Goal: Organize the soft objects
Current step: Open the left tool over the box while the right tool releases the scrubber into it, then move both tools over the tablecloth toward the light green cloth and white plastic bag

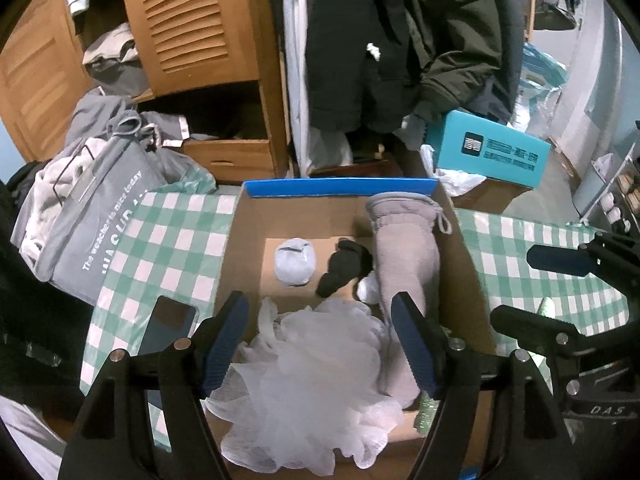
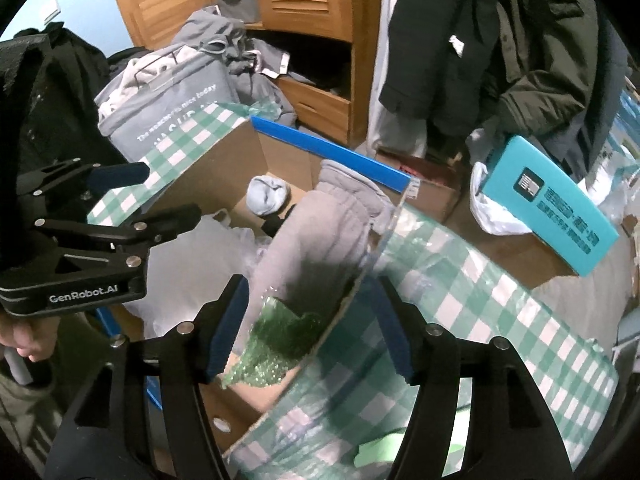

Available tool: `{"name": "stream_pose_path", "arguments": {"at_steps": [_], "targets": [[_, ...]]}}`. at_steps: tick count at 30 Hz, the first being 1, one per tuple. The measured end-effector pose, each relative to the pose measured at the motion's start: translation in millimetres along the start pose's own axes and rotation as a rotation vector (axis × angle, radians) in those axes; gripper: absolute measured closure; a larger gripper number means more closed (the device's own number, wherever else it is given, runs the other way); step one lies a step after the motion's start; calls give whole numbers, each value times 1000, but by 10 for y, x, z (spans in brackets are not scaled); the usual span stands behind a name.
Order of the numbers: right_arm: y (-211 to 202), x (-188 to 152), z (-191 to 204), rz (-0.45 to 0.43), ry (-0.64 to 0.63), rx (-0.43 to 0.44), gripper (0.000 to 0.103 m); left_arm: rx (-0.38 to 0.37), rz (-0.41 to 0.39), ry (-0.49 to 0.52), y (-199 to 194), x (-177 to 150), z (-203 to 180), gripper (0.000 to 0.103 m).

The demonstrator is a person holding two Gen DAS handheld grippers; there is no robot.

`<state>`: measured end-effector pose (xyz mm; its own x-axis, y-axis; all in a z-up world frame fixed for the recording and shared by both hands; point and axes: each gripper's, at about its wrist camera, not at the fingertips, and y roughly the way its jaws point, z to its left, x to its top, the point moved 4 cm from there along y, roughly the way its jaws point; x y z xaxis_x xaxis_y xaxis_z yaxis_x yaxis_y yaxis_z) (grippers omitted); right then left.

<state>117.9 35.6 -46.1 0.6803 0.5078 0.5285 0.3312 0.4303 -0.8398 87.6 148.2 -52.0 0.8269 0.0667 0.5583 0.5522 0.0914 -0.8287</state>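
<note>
Home bedroom or closet corner. Evidence: louvred wooden wardrobe (image 1: 188, 20) with open drawer (image 1: 228, 156); hanging dark coats (image 1: 400, 40); grey laundry bag (image 1: 96, 216) stuffed with clothes; green-checked tablecloth (image 1: 168, 240); general household clutter.

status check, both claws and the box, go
Left claw open above white mesh pouf in cardboard box. Right claw open, straddling box wall. Grey mitt, socks already inside.

Dim indoor light, bluish cast; heavy fisheye bending, dark corners; right view motion-blurred.
</note>
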Motion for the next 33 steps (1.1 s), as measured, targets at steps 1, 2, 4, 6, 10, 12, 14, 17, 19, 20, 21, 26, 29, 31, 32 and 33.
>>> {"name": "stream_pose_path", "arguments": {"at_steps": [1, 2, 4, 6, 10, 12, 14, 17, 19, 20, 21, 26, 29, 31, 32, 33], "targets": [[-17, -11, -13, -1, 4, 0, 39, -2, -1, 6, -11, -2, -26, 28], [-38, -22, -33, -2, 10, -2, 38, -4, -2, 15, -21, -7, -62, 27], [-68, -46, -68, -1, 18, -4, 38, -8, -3, 27, -36, -12, -115, 26], [-103, -75, -110, 1, 28, -6, 38, -16, -3, 42, -49, -25, -182, 25], [-163, -134, -170, 2, 37, -15, 38, -23, -5, 81, -64, -31, -322, 25], [-188, -164, -203, 3, 44, -18, 38, -28, -5, 91, -72, -33, -375, 25], [-216, -206, -250, 6, 55, -24, 38, -34, -6, 99, -84, -38, -423, 25], [-264, -269, -341, 7, 78, -32, 38, -42, -7, 112, -102, -42, -504, 25], [-307, -320, -405, 7, 92, -37, 38, -48, -7, 124, -115, -48, -568, 25], [-332, -349, -437, 6, 98, -41, 38, -50, -7, 133, -120, -54, -616, 25], [-354, -374, -465, 6, 104, -44, 37, -53, -6, 141, -123, -60, -652, 24], [-451, -558, -609, 17, 134, -64, 37, -74, -2, 183, -124, -88, -869, 23], [-496, -705, -704, 33, 153, -81, 37, -88, 4, 207, -122, -115, -998, 23], [-525, -813, -773, 45, 167, -92, 37, -102, 14, 226, -112, -150, -1124, 23], [-536, -868, -811, 51, 175, -97, 37, -109, 21, 238, -107, -172, -1184, 23], [-549, -922, -846, 56, 184, -102, 37, -116, 27, 251, -102, -194, -1242, 23]]}}
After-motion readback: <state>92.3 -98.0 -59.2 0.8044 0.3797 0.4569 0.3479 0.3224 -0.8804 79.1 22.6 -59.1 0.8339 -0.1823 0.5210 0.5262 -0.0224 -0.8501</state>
